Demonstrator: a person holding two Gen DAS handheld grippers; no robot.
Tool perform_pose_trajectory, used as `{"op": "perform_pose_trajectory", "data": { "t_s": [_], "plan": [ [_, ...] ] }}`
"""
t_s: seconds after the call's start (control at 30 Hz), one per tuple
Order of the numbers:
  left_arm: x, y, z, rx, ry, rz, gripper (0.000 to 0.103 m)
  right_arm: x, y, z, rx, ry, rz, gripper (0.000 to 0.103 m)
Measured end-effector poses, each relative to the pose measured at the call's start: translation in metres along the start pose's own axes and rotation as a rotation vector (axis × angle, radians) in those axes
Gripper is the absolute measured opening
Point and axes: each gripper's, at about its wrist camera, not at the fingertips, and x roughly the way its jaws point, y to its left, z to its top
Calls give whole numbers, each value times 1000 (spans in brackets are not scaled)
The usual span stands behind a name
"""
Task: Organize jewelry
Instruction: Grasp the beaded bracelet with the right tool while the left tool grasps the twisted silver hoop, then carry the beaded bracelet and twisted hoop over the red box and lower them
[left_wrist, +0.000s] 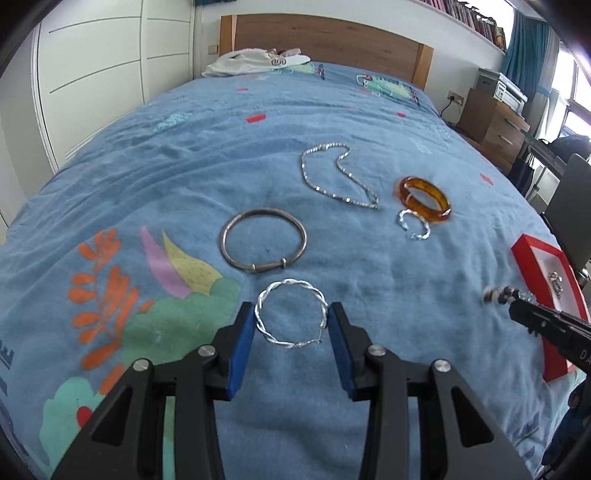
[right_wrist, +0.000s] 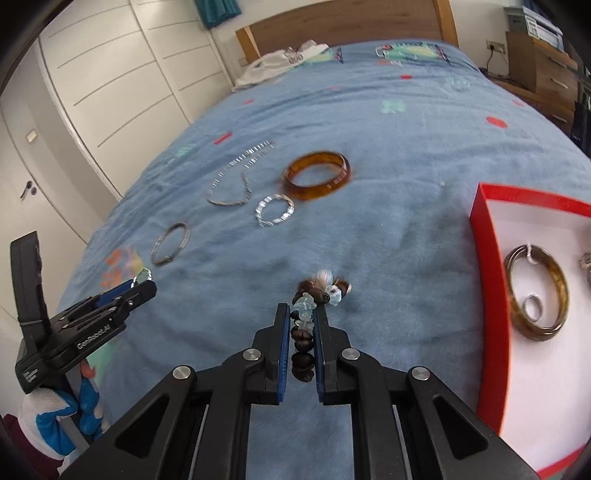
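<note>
My left gripper (left_wrist: 291, 319) is open, its blue pads on either side of a twisted silver bracelet (left_wrist: 291, 317) lying on the blue bedspread. My right gripper (right_wrist: 302, 314) is shut on a beaded bracelet (right_wrist: 314, 295) of dark brown and pale blue beads, held above the bed left of the red box (right_wrist: 484, 280). The box holds a brown bangle (right_wrist: 537, 291) and a small ring (right_wrist: 533, 306). On the bed lie a plain silver bangle (left_wrist: 264, 240), a silver chain necklace (left_wrist: 336, 177), an amber bangle (left_wrist: 423, 199) and a small sparkly silver bracelet (left_wrist: 413, 224).
The bed's wooden headboard (left_wrist: 325, 37) is at the far end with white clothing (left_wrist: 255, 61) in front of it. White wardrobe doors (left_wrist: 99, 74) stand to the left. A wooden dresser (left_wrist: 491, 122) stands to the right of the bed.
</note>
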Motion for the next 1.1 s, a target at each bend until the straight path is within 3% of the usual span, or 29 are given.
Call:
{"op": "perform_pose_trajectory", "data": {
  "t_s": [0.6,1.1],
  "plan": [
    [-98,-28,9,45,-136,-45,38,-112,21,-2,-64,-174,-2,12],
    [-146,-122,26,172,-215,-125,38,-203,-25,-2,-19,-316,-71,12]
  ]
}}
